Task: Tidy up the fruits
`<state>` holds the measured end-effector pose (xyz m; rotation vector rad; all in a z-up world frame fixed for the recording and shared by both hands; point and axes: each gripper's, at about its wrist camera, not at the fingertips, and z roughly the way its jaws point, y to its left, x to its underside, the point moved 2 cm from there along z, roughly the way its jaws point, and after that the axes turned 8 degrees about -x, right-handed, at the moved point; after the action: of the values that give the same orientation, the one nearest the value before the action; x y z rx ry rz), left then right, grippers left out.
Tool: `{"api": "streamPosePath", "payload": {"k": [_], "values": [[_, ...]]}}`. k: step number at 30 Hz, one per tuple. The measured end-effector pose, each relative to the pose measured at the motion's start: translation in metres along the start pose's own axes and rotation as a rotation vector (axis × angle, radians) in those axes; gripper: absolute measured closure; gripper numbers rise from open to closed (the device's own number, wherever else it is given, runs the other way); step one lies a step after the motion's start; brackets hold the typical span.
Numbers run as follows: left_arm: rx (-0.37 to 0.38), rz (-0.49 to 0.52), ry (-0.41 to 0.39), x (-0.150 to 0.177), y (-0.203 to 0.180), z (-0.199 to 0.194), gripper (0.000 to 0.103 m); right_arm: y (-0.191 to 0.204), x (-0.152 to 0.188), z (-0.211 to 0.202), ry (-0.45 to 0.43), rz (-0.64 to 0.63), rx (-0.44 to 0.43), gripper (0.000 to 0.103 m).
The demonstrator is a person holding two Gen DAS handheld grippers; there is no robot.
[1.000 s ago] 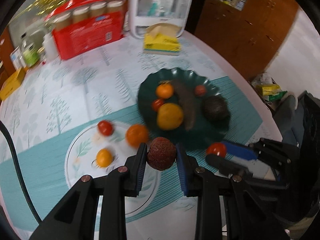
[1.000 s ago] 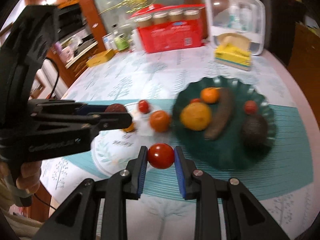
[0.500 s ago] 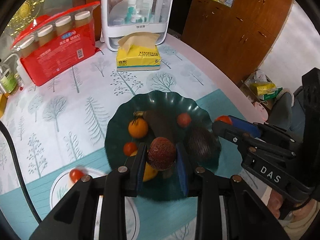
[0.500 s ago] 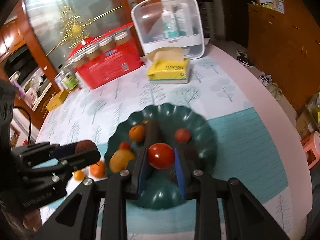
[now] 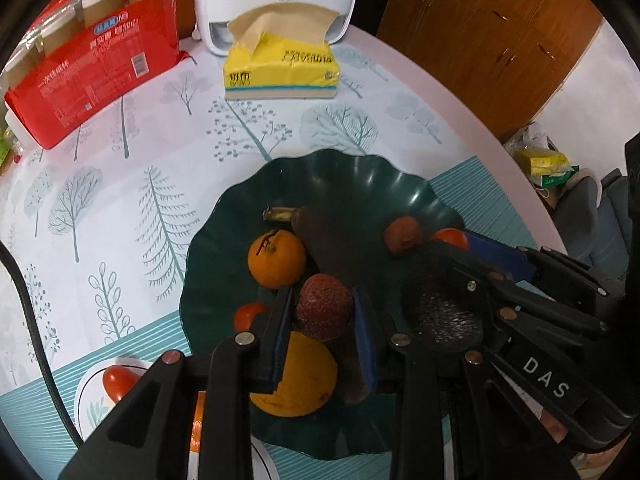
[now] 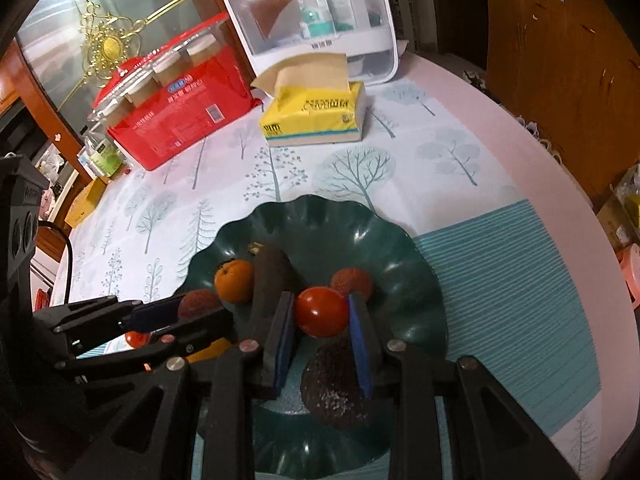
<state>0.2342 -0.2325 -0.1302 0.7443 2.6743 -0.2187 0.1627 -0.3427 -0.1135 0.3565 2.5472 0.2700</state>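
While both hover over the green plate (image 6: 400,240), left gripper (image 5: 323,312) pinches lychee (image 5: 324,306), right gripper (image 6: 322,314) pinches tomato (image 6: 322,311); both soft, grip mid-body lightly.

Wooden cabinets (image 5: 492,36), perhaps a glass door (image 6: 80,16).

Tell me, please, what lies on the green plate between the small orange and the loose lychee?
The dark, overripe banana lies between the small orange and the loose lychee on the green plate. The right wrist view shows this most clearly.
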Motion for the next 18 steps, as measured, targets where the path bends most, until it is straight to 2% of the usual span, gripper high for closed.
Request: {"api": "streamPosePath", "payload": {"k": [3,4,6,8,10,13,18], "values": [[0.004,-0.014,0.014,0.003,0.003,0.004,0.072,0.001,0.0,0.005,0.005,-0.011,0.019,0.075],[0.01,-0.019,0.018,0.003,0.005,0.005,0.064,0.001,0.0,0.006,0.009,-0.015,0.021,0.075],[-0.002,-0.033,0.029,0.004,0.009,0.005,0.054,0.003,0.0,0.008,0.016,-0.02,0.021,0.075],[-0.011,-0.06,0.039,0.005,0.016,0.006,0.036,0.001,0.0,0.009,0.016,-0.012,0.032,0.074],[0.004,-0.087,0.035,0.006,0.022,0.005,0.028,-0.001,0.0,0.007,0.011,0.002,0.023,0.074],[0.008,-0.099,0.022,0.008,0.026,0.0,0.026,-0.002,0.0,0.005,0.001,0.013,0.013,0.068],[-0.006,-0.093,0.01,0.011,0.027,-0.005,0.026,0.003,0.0,0.0,-0.019,-0.005,0.025,0.067]]}}
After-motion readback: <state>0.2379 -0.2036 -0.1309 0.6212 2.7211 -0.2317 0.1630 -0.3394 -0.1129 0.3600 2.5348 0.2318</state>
